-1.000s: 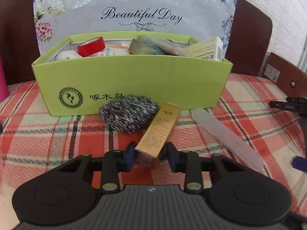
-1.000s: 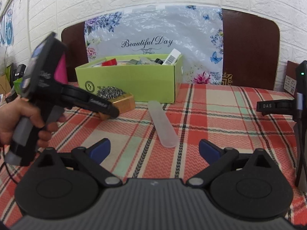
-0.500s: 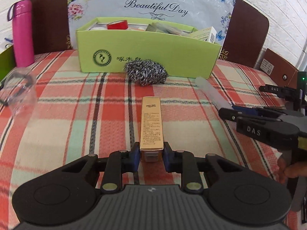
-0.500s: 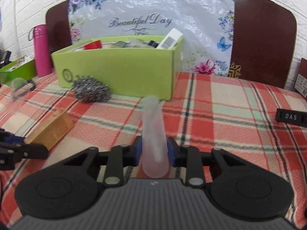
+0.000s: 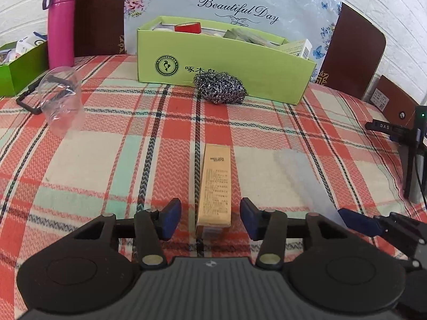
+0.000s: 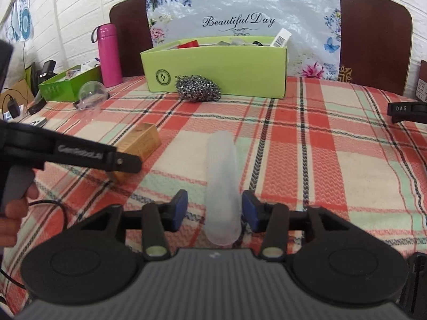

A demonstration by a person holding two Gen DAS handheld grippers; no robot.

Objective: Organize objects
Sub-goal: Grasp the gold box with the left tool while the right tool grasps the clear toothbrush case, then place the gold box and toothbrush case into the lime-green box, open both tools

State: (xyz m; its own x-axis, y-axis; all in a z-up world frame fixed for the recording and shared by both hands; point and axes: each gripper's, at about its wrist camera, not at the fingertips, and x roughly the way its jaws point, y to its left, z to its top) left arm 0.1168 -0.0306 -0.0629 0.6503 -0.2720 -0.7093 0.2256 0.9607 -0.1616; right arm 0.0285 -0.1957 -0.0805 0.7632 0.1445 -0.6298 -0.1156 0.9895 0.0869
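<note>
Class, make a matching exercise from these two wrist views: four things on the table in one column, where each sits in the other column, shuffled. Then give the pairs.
1 gold box
2 steel scourer
3 frosted case
4 red tape roll

A inside the green box
B between the right gripper pads
C against the green box's front
D between the left gripper pads

Pairs: 1-D, 2-C, 3-B, 4-A

Pink flask (image 5: 61, 24) upright beside floral bag (image 5: 240, 5), plaid tablecloth (image 5: 80, 165) underneath
</note>
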